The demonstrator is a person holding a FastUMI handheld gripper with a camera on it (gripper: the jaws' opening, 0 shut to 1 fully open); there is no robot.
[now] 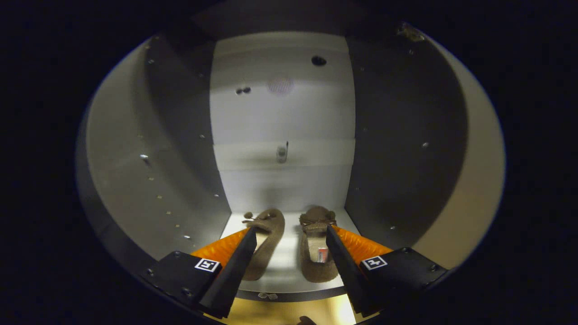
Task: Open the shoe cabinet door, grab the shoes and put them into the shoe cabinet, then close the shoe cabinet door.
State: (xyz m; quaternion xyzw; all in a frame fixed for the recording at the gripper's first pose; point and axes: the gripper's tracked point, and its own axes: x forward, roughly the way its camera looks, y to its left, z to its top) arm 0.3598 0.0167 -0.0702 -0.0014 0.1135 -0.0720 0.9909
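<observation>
Two brown slip-on shoes lie side by side on the white floor of the shoe cabinet (282,180), toes toward its back wall. The left shoe (269,243) is partly covered by my left finger; the right shoe (316,253) has a small label inside. My gripper (289,232) stands open at the cabinet's front, its fingers spread wide to either side of the pair, touching neither that I can tell. The cabinet's dark side walls rise left and right.
The cabinet's back wall carries a small metal fitting (282,153) at mid height and a dark hole (319,60) near the top. Its front edge (289,295) runs just below the shoes' heels, with yellowish floor beneath.
</observation>
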